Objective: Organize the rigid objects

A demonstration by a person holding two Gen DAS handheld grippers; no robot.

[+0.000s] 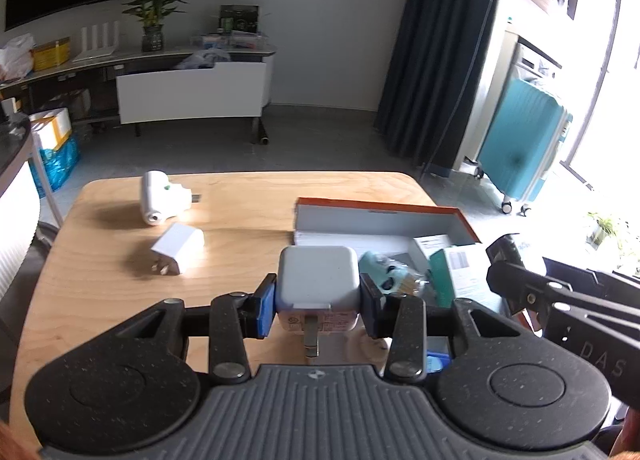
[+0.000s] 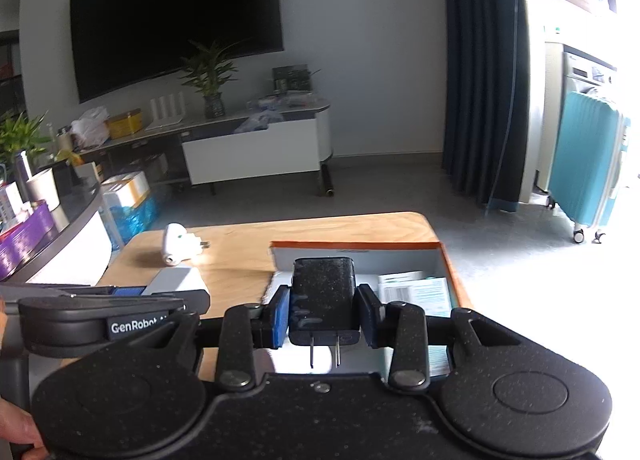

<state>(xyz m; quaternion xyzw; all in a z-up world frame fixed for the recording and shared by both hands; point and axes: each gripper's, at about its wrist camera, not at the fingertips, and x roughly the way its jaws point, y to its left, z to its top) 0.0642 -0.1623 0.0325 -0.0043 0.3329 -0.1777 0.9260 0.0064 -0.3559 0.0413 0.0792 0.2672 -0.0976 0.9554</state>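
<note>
- Living room, wooden bench (image 1: 100,280) with orange-rimmed box (image 1: 384,215) at its right side.
- Left tongs (image 1: 318,302) clamped on white charger (image 1: 318,274), prongs toward camera, beside the box, likely heading in.
- Right tongs (image 2: 322,318) clamped on black charger (image 2: 323,292), 2 prongs toward camera, over the box.
- 2 white adapters (image 1: 176,248) (image 1: 160,195) lie loose on the bench, unsorted.
- Box contents partly hidden; labels unreadable.

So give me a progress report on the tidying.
Done: several items already lie in the box. In hand: left gripper holds a white charger, right gripper a black charger. Left: a plug and an adapter on the table.
</note>
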